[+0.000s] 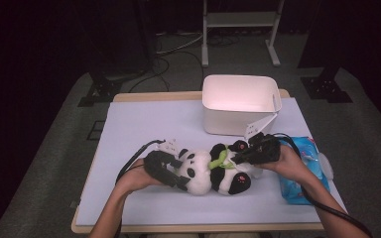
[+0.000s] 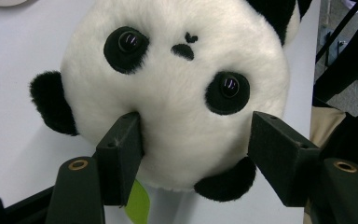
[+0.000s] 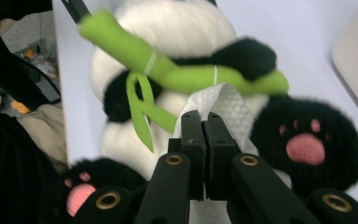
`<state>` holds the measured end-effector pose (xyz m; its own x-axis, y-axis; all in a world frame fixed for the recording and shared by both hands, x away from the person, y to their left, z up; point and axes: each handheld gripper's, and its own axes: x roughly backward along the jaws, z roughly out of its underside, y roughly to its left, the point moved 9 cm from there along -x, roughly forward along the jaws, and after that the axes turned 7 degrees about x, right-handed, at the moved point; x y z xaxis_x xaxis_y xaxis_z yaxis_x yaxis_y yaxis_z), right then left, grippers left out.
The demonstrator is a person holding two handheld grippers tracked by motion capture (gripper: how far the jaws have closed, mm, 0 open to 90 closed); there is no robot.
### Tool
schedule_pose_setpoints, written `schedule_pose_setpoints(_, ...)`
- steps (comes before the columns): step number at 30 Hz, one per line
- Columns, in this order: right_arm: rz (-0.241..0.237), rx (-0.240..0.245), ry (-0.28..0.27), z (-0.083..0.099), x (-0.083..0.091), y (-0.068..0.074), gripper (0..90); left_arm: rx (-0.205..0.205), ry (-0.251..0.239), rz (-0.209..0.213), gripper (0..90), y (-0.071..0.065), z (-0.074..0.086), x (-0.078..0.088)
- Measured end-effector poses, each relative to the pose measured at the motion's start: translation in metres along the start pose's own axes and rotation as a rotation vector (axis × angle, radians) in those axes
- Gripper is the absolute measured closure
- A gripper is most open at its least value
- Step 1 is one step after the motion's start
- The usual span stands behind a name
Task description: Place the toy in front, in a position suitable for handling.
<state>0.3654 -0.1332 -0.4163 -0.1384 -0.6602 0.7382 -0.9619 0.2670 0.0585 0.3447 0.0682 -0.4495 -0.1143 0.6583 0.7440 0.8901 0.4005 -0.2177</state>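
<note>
- the panda [image 1: 213,171] is lying on its back near the table's [image 1: 139,124] front edge, about midway along it, head toward the left edge, feet toward the right.
- the left gripper [image 2: 193,149] is bracketing the head: one pad [image 2: 121,154] is touching the fur by the cheek, the other pad [image 2: 279,154] is standing just clear, so the jaws are released, not yet clamping.
- the right gripper [image 3: 204,154] is clenched on a white wipe [image 3: 219,109], pressing it against the belly just below the green bamboo [image 3: 168,70].
- judged step: wiping the belly while the head is being steadied.
- keep the head centred between the left pads; squeeze only enough to stop rolling.
- wipe in short strokes, avoiding the bamboo leaf [image 3: 142,116], which could be snagging the wipe.
- the bin [image 1: 240,101] is standing at the far edge and the wipes pack [image 1: 302,171] near the right edge, both clear of the work.
</note>
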Motion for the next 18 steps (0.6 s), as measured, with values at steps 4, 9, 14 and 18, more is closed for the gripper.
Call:
schedule_pose_setpoints(4, -0.014, 0.034, -0.010, -0.016, 0.000, 0.007, 87.8, -0.002, -0.003, 0.000, 35.0, 0.000, 0.000, 0.000)
schedule_pose_setpoints(9, -0.039, 0.076, -0.003, -0.032, -0.010, 0.016, 87.8, -0.004, -0.001, 0.001, 35.0, -0.001, 0.001, 0.001)
schedule_pose_setpoints(14, -0.063, 0.095, -0.020, -0.046, -0.013, 0.025, 87.8, -0.004, 0.004, 0.001, 34.9, -0.001, 0.001, 0.001)
schedule_pose_setpoints(18, -0.086, 0.123, -0.056, -0.059, -0.010, 0.033, 87.8, -0.003, 0.009, -0.001, 33.6, 0.000, 0.000, 0.001)
